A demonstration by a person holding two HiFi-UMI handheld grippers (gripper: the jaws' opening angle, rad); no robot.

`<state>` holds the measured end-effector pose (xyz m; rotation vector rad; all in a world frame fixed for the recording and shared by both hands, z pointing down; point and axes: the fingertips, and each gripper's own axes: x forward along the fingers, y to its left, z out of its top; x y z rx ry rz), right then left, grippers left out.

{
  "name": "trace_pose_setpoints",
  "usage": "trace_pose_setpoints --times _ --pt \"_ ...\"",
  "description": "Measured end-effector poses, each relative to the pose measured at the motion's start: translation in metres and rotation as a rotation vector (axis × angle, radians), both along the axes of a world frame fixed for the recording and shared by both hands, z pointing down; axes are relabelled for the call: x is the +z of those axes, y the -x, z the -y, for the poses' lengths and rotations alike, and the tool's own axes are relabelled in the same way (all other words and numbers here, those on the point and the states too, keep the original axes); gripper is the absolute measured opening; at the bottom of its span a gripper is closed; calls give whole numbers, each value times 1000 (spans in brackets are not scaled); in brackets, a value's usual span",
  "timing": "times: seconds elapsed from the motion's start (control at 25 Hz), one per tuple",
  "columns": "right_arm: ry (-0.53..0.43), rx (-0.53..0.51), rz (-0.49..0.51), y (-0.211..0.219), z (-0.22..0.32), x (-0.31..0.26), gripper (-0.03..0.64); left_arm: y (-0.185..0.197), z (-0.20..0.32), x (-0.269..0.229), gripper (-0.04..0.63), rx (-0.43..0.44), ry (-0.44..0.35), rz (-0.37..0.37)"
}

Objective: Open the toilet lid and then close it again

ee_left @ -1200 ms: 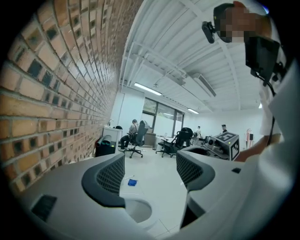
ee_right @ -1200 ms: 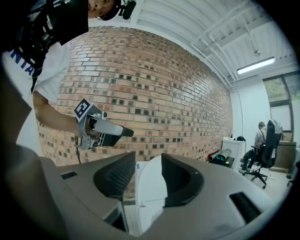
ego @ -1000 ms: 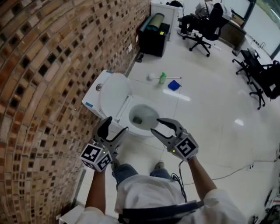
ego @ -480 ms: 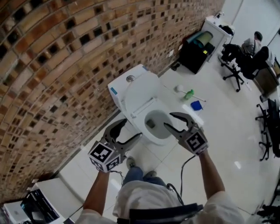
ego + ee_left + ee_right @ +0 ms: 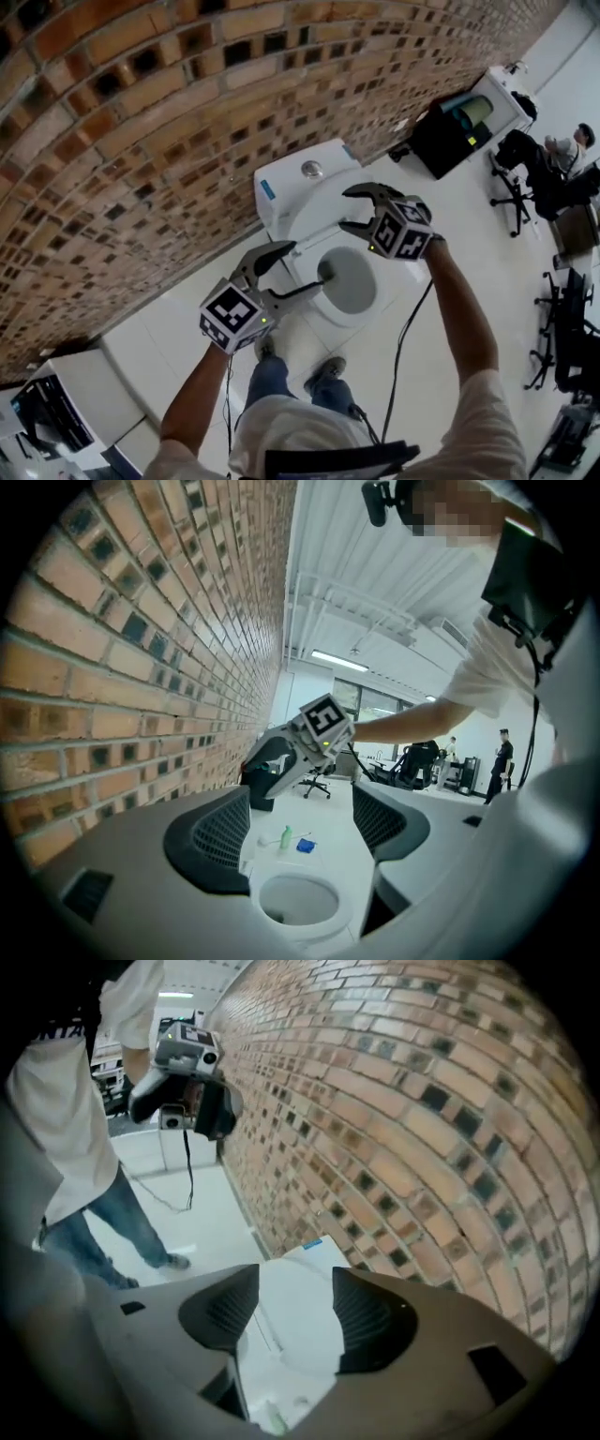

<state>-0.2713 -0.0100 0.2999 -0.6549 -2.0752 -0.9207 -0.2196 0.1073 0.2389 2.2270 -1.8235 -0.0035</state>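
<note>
The white toilet stands against the brick wall, its lid (image 5: 314, 214) raised against the tank (image 5: 298, 176) and the bowl (image 5: 349, 279) uncovered. My right gripper (image 5: 345, 210) hovers over the raised lid, pointing down at it. Its jaws have just been opening, and nothing is pinched between them. In the right gripper view the lid (image 5: 291, 1321) shows beyond the open right gripper (image 5: 295, 1302). My left gripper (image 5: 307, 264) is open beside the bowl's left rim. In the left gripper view the bowl (image 5: 298, 900) lies past the open left gripper (image 5: 300, 817).
A curved brick wall (image 5: 141, 122) runs behind the toilet. A black box (image 5: 448, 133) and office chairs (image 5: 534, 183) stand at the far right. A green bottle (image 5: 287, 837) and a blue object (image 5: 305, 846) lie on the floor beyond the bowl. The person's feet (image 5: 323, 370) are in front of it.
My right gripper swung up and over from in front of the bowl to above the raised lid, rolling as it went, and its jaws widened. The left gripper moved forward to the bowl's rim.
</note>
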Motion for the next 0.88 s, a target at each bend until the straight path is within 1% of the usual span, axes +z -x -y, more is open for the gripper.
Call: trace_pose_setpoints --times 0.04,0.16,0.2,0.28,0.36,0.48,0.52,0.56,0.6,0.64,0.68,0.76,0.8,0.88 --pt "-54 -51 -44 13 8 11 249 1 2 4 342 -4 4 -4" --pt "-211 -189 -201 41 27 49 288 1 6 20 342 -38 15 -37" --pt "-261 -224 -243 50 32 59 305 1 7 25 342 -55 15 -51" --pt "-323 -267 -301 69 39 72 305 -2 8 36 342 -73 19 -67" --pt "-323 -259 -364 81 49 90 305 -7 6 46 342 -78 34 -83" --pt "-250 -224 -481 81 59 123 305 -17 -1 61 342 -71 67 -109" --pt "-242 -220 -508 78 61 131 305 -19 -3 66 342 -63 76 -112" --pt "-252 -218 -513 78 63 135 302 -20 -6 70 342 -54 80 -115" --pt "-280 -216 -493 80 65 135 288 -21 -8 73 342 -44 80 -117" --pt "-324 -217 -465 82 67 131 164 -23 -10 75 342 -33 79 -117" --pt "-375 -231 -447 82 69 126 143 -24 -12 77 342 -24 81 -116" --pt "-463 -284 -445 70 68 120 129 -26 -12 78 342 -13 91 -116" --pt "-492 -308 -446 61 65 119 126 -28 -10 77 342 -6 94 -112" --pt "-521 -329 -424 39 59 117 124 -33 -5 73 342 15 92 -105"
